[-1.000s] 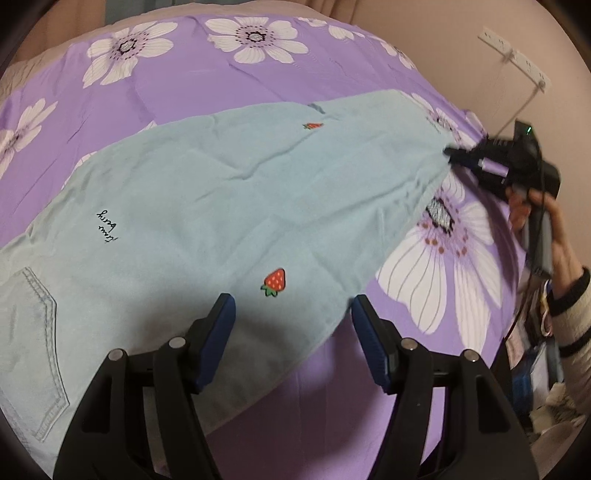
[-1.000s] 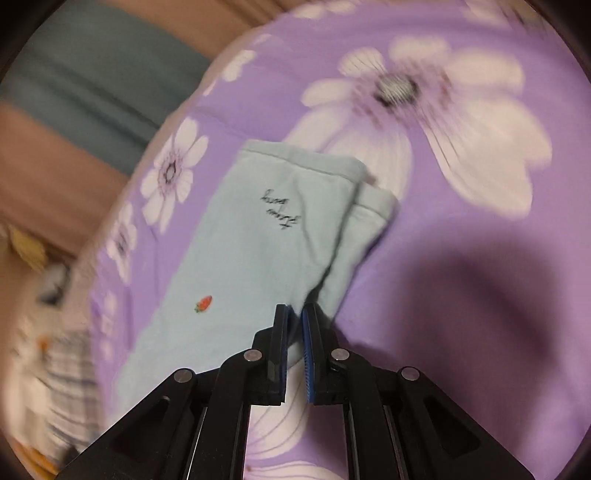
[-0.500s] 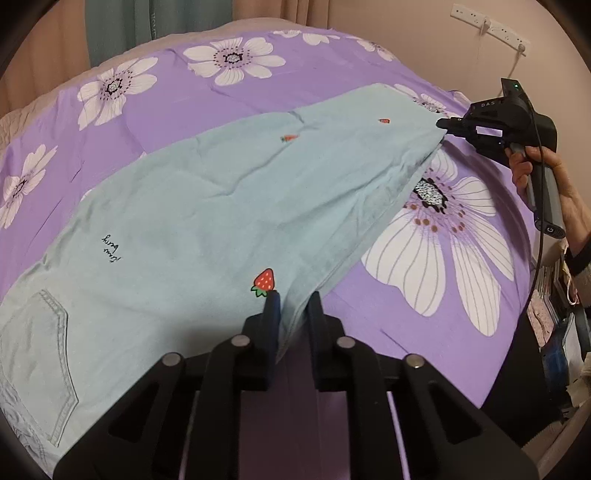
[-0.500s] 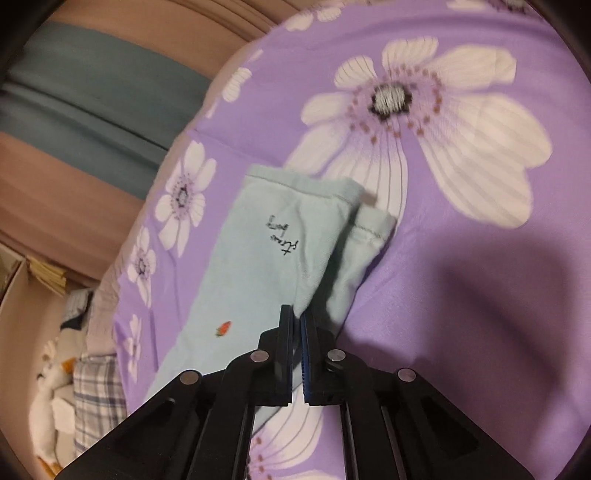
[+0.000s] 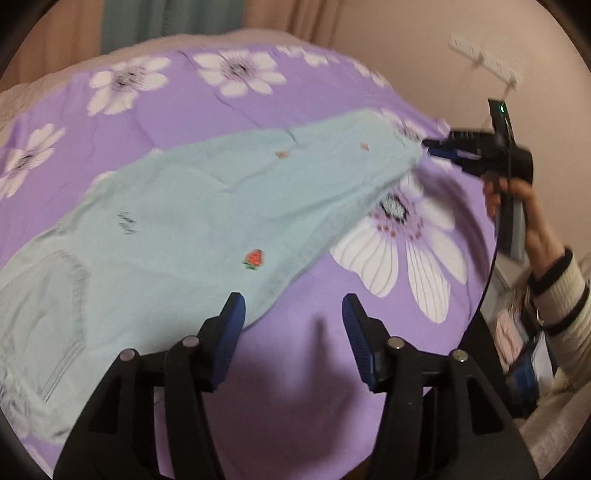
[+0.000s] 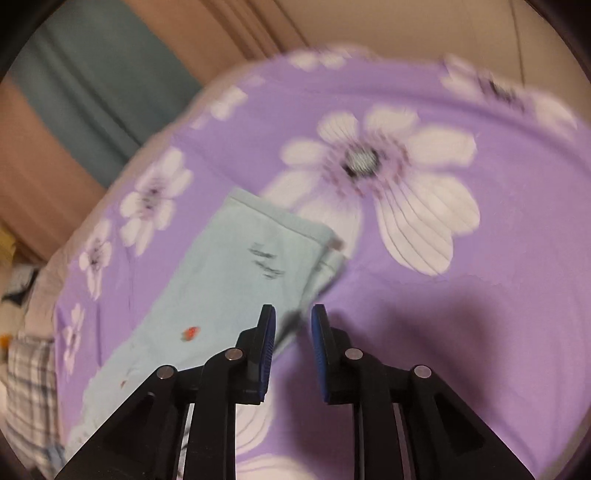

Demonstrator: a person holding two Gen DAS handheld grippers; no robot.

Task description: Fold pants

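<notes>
In your left wrist view, a purple bedspread printed with large white daisies (image 5: pixel 288 92) fills the middle of the frame. Behind it, at the upper left, you see a teal curtain (image 5: pixel 147 22) between beige curtains. A plain pinkish wall (image 5: pixel 406 44) takes the upper right, carrying a white power strip (image 5: pixel 482 61). In your right wrist view, a blue-and-white plaid cloth (image 6: pixel 31 391) sits at the lower left edge.

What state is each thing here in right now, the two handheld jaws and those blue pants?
Left gripper: jaws wide open, holding nothing, just off the pants' edge.
Right gripper: jaws parted, nothing clamped, at the leg end.
Pants: flat on the bedspread, legs stacked one over the other, not yet folded across.
Bedspread: spread under the pants.
</notes>
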